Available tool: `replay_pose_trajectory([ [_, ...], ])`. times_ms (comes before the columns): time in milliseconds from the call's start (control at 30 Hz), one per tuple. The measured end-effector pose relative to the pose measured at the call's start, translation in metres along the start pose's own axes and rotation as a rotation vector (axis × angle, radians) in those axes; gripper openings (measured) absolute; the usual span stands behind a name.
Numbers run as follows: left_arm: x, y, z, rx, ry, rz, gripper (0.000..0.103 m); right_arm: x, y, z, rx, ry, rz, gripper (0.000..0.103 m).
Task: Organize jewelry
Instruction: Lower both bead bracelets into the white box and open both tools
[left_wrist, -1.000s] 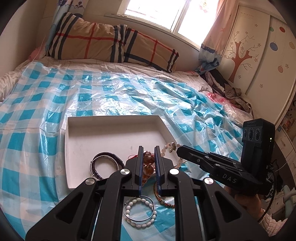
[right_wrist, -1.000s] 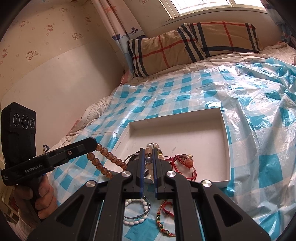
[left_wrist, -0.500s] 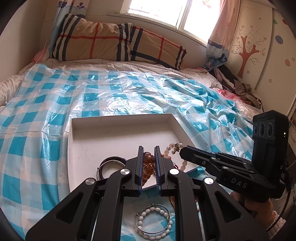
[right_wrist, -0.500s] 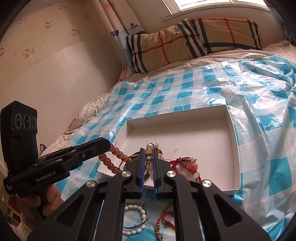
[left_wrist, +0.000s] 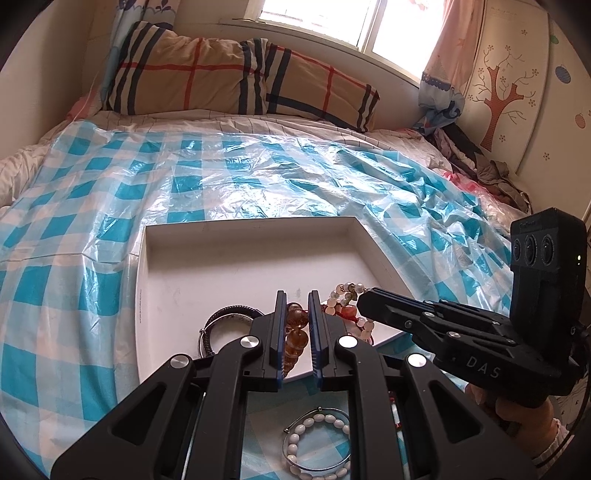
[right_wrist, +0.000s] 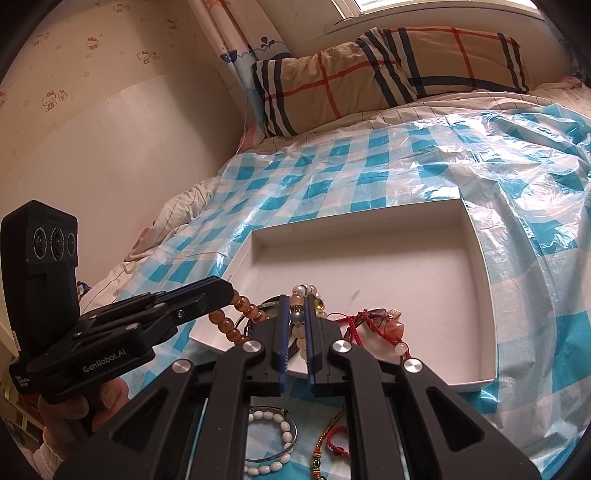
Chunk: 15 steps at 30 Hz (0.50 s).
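Both hands are dropping closer over the white tray: left gripper is pinching the amber bead bracelet, right gripper the pale bead bracelet. Worth lowering until beads are resting inside before letting go.

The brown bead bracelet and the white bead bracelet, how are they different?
The brown bead bracelet has round amber beads; the white bead bracelet has small oval white ones beside a silver wire ring. The brown one is pinched in the left tool over the white tray; the white one lies loose on the checkered sheet, outside the tray. Both are beaded loops.
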<state>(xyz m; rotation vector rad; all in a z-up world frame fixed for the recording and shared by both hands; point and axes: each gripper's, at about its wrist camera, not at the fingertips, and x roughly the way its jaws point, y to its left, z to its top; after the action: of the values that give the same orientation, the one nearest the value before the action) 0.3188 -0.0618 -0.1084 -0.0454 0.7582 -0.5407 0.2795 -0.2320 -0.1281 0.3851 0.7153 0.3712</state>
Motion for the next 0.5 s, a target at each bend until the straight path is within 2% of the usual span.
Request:
replay_pose_trajectory([
  [500, 0.012, 0.008, -0.003, 0.013, 0.009, 0.044, 0.011, 0.013, -0.001, 0.0, -0.002, 0.015, -0.006, 0.009],
])
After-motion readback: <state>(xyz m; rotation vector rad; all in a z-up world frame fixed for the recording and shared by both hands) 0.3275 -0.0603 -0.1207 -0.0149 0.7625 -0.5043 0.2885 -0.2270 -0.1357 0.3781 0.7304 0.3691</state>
